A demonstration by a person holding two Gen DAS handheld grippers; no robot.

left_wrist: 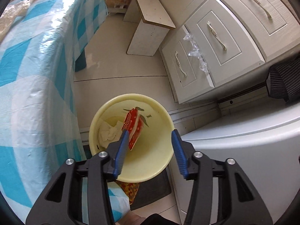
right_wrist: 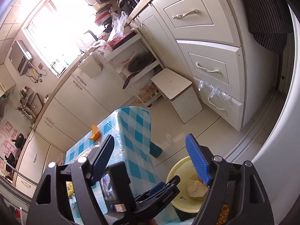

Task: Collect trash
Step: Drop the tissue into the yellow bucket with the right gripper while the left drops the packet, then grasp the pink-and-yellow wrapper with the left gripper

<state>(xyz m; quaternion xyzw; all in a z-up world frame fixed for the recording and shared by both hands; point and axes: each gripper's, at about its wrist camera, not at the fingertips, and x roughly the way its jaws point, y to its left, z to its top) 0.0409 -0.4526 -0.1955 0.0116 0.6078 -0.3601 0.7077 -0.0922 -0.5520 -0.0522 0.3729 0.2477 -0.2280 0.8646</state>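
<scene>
Two grippers, left (left_wrist: 150,146) and right (right_wrist: 150,148), gape empty beside the blue-checked table (left_wrist: 37,65) on pale floor tiles (left_wrist: 120,63).

Pale yellow round plastic bin (left_wrist: 150,161): smooth, semi-gloss. Inside it, red printed foil-look wrapper (left_wrist: 134,129), shiny, w/ crumpled white matt paper tissue (left_wrist: 109,134). Beside bin, table w/ blue-white check plastic cloth (left_wrist: 37,75), glossy, creased. Left tool (left_wrist: 150,150): ribbed blue pads, matt black plastic body.
</scene>
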